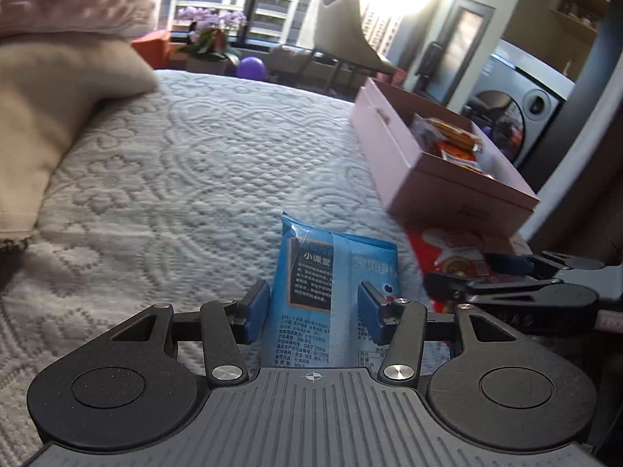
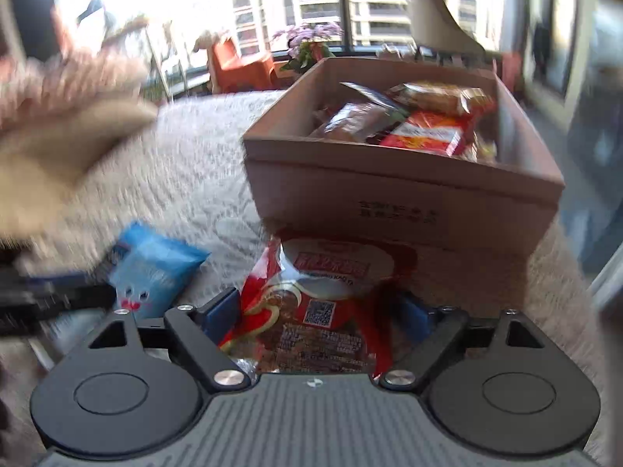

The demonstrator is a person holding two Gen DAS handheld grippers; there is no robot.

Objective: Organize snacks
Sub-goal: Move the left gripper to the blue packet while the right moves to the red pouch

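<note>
My left gripper (image 1: 314, 311) has its blue pads on both sides of a light blue snack packet (image 1: 331, 268) that lies on the white quilted bed. The packet also shows in the right wrist view (image 2: 155, 268). My right gripper (image 2: 323, 319) is closed around a red and white snack bag (image 2: 315, 303), just in front of the pink open box (image 2: 389, 190). The box holds several wrapped snacks (image 2: 424, 132). In the left wrist view the box (image 1: 405, 155) stands at the right, with my right gripper (image 1: 506, 284) below it.
A beige pillow (image 1: 58, 116) and a pink blanket (image 1: 78, 4) lie at the left of the bed (image 1: 218, 163). The bed edge runs past the box on the right. A chair, flowers and windows are beyond.
</note>
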